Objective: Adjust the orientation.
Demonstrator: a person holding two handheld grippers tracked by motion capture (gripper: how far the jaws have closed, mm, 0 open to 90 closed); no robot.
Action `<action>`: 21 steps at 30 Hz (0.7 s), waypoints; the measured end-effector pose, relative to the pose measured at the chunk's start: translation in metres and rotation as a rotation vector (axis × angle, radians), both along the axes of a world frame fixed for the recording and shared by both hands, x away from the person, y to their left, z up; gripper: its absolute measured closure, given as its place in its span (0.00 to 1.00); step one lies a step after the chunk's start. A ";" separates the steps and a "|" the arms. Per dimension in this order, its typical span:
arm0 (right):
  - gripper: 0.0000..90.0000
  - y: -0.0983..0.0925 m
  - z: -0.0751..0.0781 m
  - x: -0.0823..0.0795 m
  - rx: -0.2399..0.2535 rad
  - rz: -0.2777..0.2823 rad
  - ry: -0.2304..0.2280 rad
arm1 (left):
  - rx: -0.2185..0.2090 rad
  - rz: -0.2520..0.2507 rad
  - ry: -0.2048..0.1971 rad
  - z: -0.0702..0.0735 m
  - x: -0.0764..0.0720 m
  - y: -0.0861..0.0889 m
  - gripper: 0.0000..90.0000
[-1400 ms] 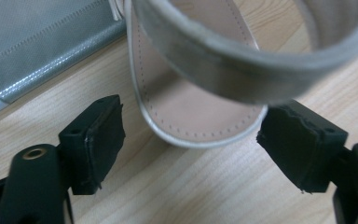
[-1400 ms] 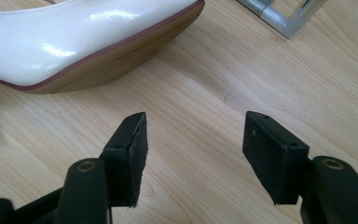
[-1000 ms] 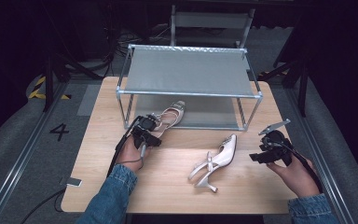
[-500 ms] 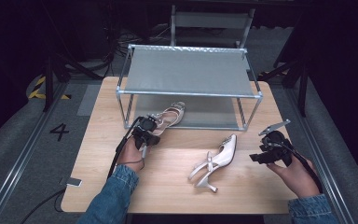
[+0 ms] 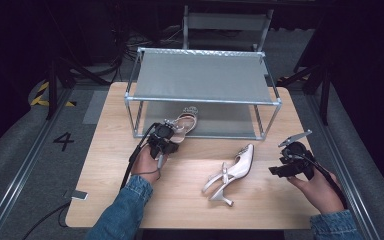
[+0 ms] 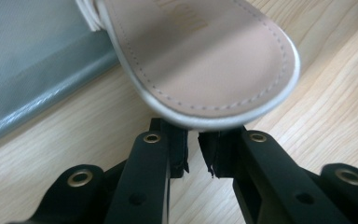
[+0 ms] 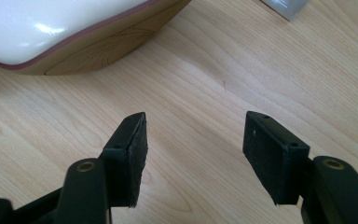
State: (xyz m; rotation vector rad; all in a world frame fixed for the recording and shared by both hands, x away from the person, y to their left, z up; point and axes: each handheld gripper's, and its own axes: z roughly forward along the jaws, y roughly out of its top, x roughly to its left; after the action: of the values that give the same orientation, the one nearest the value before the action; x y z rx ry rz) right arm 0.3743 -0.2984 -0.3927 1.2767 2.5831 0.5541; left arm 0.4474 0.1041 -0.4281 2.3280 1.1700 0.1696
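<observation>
Wooden table (image 5: 190, 200) carries a grey two-tier rack (image 5: 202, 77). One white heeled sandal (image 5: 182, 121) lies partly on the rack's lower shelf, its rear end over the front edge. Left gripper (image 5: 162, 142) sits at that end, jaws nearly closed under the sole rim (image 6: 223, 122); grip cannot be confirmed. Second sandal (image 5: 232, 170) lies mid-table. Right gripper (image 5: 285, 167) rests beside it, jaws wide apart, holding nothing.
</observation>
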 end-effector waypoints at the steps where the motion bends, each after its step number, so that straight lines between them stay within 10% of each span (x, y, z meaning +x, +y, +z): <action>1: 0.44 -0.001 0.000 -0.001 -0.001 -0.002 -0.002 | -0.001 -0.002 -0.010 0.001 0.001 -0.002 0.89; 21: 0.44 -0.029 -0.002 -0.023 0.002 -0.090 0.005 | -0.040 -0.005 -0.057 0.006 0.042 -0.026 0.89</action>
State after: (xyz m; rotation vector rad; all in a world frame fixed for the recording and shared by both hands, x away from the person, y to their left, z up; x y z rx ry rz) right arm 0.3509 -0.3269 -0.3945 1.3878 2.5150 0.5374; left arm 0.4894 0.0780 -0.4223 2.2765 1.1292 0.2069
